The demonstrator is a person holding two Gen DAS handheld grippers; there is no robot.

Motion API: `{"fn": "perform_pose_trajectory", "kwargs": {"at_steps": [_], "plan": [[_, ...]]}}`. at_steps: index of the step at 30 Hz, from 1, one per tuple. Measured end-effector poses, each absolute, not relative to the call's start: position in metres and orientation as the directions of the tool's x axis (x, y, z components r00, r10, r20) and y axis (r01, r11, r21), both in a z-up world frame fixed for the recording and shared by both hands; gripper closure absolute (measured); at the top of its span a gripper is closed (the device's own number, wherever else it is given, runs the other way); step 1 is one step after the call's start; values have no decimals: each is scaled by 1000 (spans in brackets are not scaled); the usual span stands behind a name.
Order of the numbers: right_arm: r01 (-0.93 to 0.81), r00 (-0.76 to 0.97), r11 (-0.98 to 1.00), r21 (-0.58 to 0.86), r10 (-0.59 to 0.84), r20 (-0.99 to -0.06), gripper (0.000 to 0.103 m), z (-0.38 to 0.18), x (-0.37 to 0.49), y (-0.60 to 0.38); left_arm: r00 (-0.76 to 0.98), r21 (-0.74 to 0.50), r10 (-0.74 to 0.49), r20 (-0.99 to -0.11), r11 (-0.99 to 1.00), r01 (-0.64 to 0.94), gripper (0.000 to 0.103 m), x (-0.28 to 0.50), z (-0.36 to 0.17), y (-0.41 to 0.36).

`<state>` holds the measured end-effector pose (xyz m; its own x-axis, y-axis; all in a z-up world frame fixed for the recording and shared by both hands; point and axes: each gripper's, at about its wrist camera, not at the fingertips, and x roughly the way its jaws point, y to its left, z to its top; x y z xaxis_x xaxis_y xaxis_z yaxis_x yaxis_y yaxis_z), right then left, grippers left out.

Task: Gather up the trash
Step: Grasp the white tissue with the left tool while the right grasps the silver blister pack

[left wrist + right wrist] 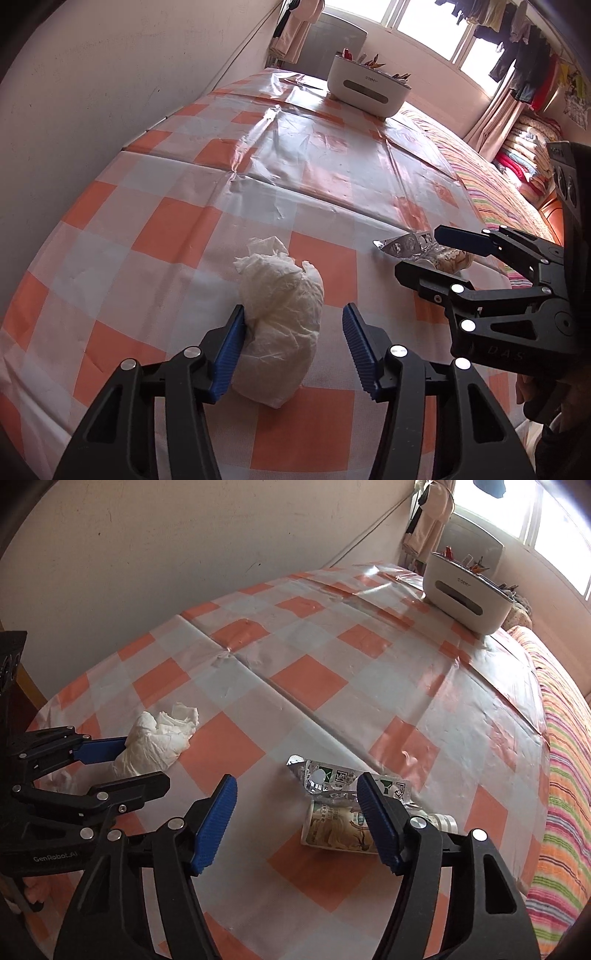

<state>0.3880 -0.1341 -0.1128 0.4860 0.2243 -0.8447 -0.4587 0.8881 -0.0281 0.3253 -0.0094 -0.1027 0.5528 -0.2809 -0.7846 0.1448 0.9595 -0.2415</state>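
A crumpled white tissue wad (pixel 280 314) lies on the orange-and-white checked tablecloth (pixel 166 236). My left gripper (pixel 293 350) is open around it, the left pad touching the wad, the right pad apart. The wad also shows in the right wrist view (pixel 159 744). A silver pill blister pack (pixel 332 777) lies across a small beige printed bottle (pixel 336 829). My right gripper (pixel 295 819) is open over them, its right pad at the bottle's right part. Both show in the left wrist view, blister (pixel 404 245) and bottle (pixel 448 260), between the right gripper's fingers (pixel 461 236).
A white bin (pixel 369 86) holding several wrappers stands at the table's far end, also in the right wrist view (pixel 469 590). A wall runs along the left. A striped bedspread (pixel 565 775) lies past the table's right edge.
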Motion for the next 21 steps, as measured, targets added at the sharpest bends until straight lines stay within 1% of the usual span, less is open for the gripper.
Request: {"fn": "perform_pose_trajectory", "kwargs": {"at_steps": [1, 3, 6, 7, 11, 15, 20, 21], "plan": [[-477, 480, 878, -39, 223, -848, 38, -115, 391, -132, 553, -230, -273, -787, 962, 147, 56, 325, -103, -10], [-504, 457, 863, -39, 228, -860, 38, -118, 396, -129, 553, -225, -268, -789, 963, 145, 58, 325, -103, -9], [-526, 453, 847, -75, 205, -868, 41, -121, 401, -123, 549, -239, -278, -788, 960, 143, 60, 326, -103, -6], [-531, 457, 844, -80, 205, -865, 48, -120, 401, -122, 549, -242, -279, -788, 960, 140, 61, 326, -103, -5], [-531, 495, 842, -93, 219, -841, 48, -108, 404, -124, 547, -251, -286, -787, 958, 139, 61, 326, -104, -3], [-549, 483, 825, -137, 179, -857, 47, -115, 411, -114, 544, -262, -291, -787, 956, 133, 61, 327, -103, -2], [-536, 477, 828, -166, 135, -868, 49, -133, 419, -112, 541, -278, -305, -783, 951, 134, 61, 327, -103, 1], [-526, 470, 838, -148, 141, -871, 53, -134, 421, -114, 542, -280, -307, -783, 951, 133, 61, 327, -103, 1]]}}
